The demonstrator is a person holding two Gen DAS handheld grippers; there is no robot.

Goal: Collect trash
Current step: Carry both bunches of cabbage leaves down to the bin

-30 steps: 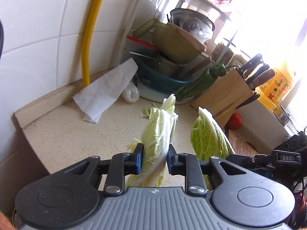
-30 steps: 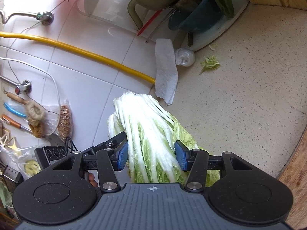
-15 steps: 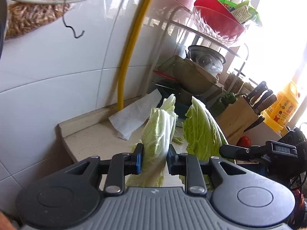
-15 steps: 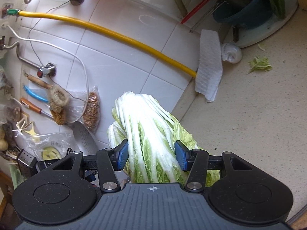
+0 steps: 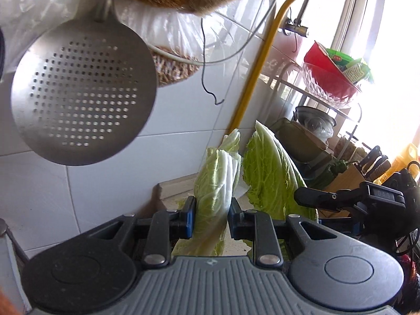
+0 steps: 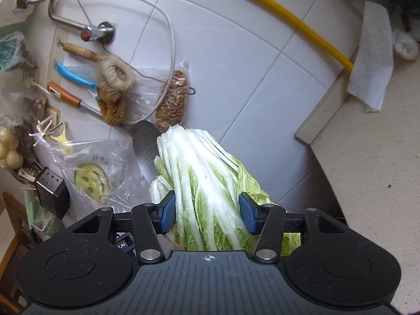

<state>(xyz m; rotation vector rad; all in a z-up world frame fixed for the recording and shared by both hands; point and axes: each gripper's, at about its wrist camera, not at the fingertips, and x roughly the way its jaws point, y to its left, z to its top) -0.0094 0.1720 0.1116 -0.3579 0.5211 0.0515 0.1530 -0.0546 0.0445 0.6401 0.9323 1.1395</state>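
Observation:
My left gripper [image 5: 211, 216] is shut on a narrow bundle of pale green cabbage leaves [image 5: 218, 178], held up in the air beside the white tiled wall. My right gripper [image 6: 207, 214] is shut on a wider bunch of cabbage leaves [image 6: 202, 181], white ribs facing the camera. That bunch also shows in the left wrist view [image 5: 270, 173], just right of the left bundle, with the right gripper's body [image 5: 367, 199] behind it. Both bundles are off the counter.
A perforated metal skimmer [image 5: 81, 97] hangs on the wall close at left. Brushes [image 6: 113, 84], bags and tools hang there too. The yellow hose [image 6: 283, 13] crosses the tiles. A paper towel [image 6: 372, 60] lies at the beige counter's [image 6: 372, 162] corner. A dish rack [image 5: 309, 141] and knife block [image 5: 349, 178] stand at right.
Both grippers have lifted and pulled back left away from the counter, still holding their cabbage leaves. The hanging skimmer and brushes have come into view; the counter has receded.

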